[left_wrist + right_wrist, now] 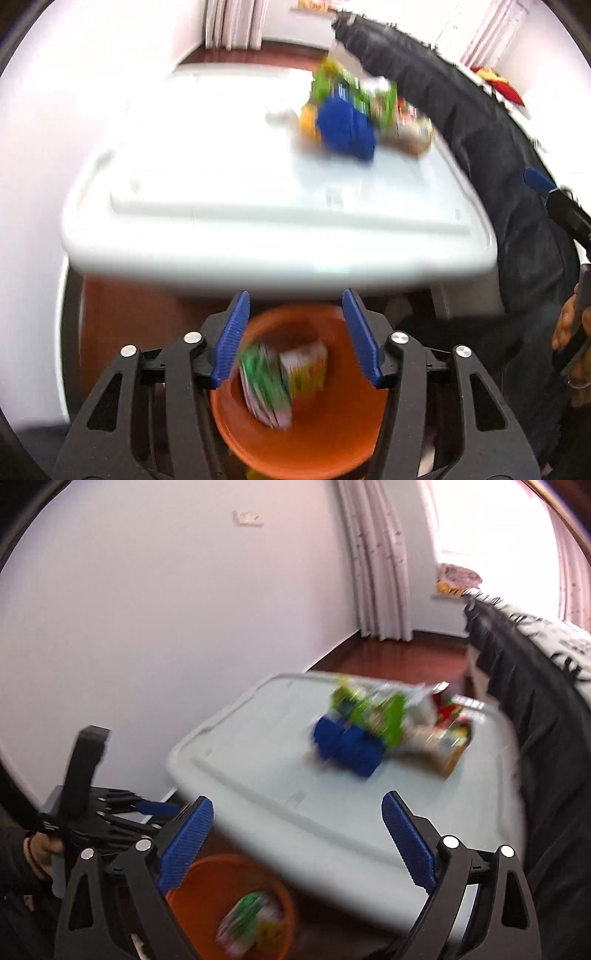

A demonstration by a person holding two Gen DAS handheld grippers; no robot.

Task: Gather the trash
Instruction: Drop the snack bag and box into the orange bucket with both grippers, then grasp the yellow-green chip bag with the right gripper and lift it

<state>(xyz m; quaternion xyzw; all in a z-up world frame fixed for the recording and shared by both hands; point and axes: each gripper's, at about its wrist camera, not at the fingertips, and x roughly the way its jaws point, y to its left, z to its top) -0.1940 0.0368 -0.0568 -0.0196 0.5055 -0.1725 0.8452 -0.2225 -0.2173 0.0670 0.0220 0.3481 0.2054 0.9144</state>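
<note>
An orange bucket (314, 435) stands on the floor below the table's near edge, holding a green wrapper (264, 384) and a yellow-white carton (306, 369). My left gripper (295, 332) is open and empty, directly above the bucket. A blurred pile of trash lies on the white table (221, 192): a blue item (347, 125), green packets (351, 88) and brown wrappers (410, 136). In the right wrist view my right gripper (297, 843) is open and empty over the table's near edge; the bucket (207, 878) sits lower left, the trash pile (384, 723) further back.
A bed with dark bedding (535, 701) runs along the table's right side. A white wall (147, 627) is on the left, curtains (376, 572) and a wooden floor (406, 657) lie beyond. The left gripper's body (85, 794) shows at lower left in the right wrist view.
</note>
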